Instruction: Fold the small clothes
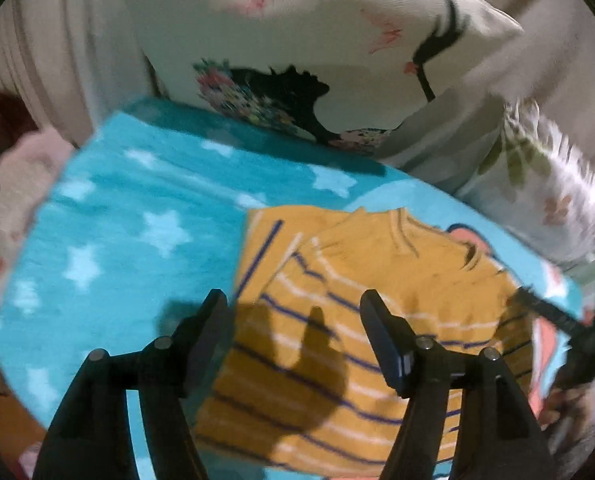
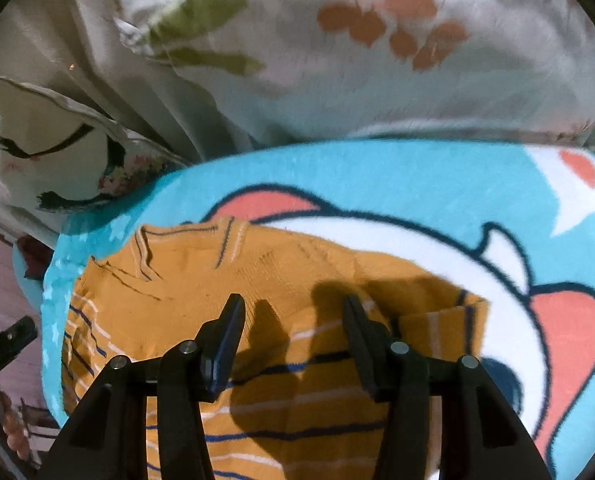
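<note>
Pink cloth: seen at the far left edge, off the blanket, blurred; what it is cannot be told.
Blanket: a teal one with white stars is spread flat under the work, likely to give the folding a level, soft bed.
Left gripper: held above the sweater's left half, pointing steeply down. Its jaws are apart and nothing is between them; the cloth lies below, untouched, as its shadow on the stripes suggests.
Sweater: the mustard striped one lies in the middle of the blanket, collar at the far side. A sleeve is laid inward over the body on each side, so the folding is judged to be partly done.
Right gripper: held over the sweater's right half, near the folded-in sleeve. Its jaws are apart and empty.
Pillows: two printed ones are propped along the far edge of the blanket, clear of the work.
Next step: the hem would probably be taken by both grippers and carried toward the collar.
</note>
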{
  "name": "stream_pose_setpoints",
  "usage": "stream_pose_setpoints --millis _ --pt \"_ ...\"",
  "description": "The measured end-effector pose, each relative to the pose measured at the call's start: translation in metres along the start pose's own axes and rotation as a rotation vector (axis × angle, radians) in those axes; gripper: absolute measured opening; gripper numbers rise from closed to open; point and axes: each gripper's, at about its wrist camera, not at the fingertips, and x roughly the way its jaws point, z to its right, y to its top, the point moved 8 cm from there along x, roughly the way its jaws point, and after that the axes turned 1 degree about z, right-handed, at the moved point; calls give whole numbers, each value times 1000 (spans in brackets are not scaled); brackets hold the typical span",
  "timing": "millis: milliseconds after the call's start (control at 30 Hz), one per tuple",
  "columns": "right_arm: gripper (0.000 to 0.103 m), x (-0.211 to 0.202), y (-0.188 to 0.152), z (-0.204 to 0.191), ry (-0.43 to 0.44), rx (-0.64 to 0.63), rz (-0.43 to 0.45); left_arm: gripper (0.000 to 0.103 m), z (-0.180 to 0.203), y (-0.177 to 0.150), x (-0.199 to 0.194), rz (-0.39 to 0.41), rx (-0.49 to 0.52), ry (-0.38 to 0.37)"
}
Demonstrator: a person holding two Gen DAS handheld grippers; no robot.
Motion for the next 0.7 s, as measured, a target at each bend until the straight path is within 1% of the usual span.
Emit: stream_pose_setpoints --millis 100,200,267,333,400,500,600,700 --pt "58 -13 -2 -3 -28 -23 34 75 -3 -8 -16 35 16 86" --pt "58 -23 -7 -8 -35 -44 61 82 -2 -16 -30 60 12 130" --pt "59 -29 -11 -14 -48 -71 87 82 -1 -23 -36 56 15 159" --pt "62 -35 -16 -21 -62 -113 126 82 0 -30 -39 39 23 165" --pt "64 -37 -20 -27 -90 -152 148 82 2 -38 -41 22 39 161" --pt "64 -32 -29 -34 -152 -202 142 82 -2 -48 -40 2 59 163" --pt "64 -28 -36 -37 -148 -174 119 82 -14 -57 -36 -22 50 154" --pt "64 -28 -42 -39 -160 -151 116 82 -27 -63 -30 -39 43 139"
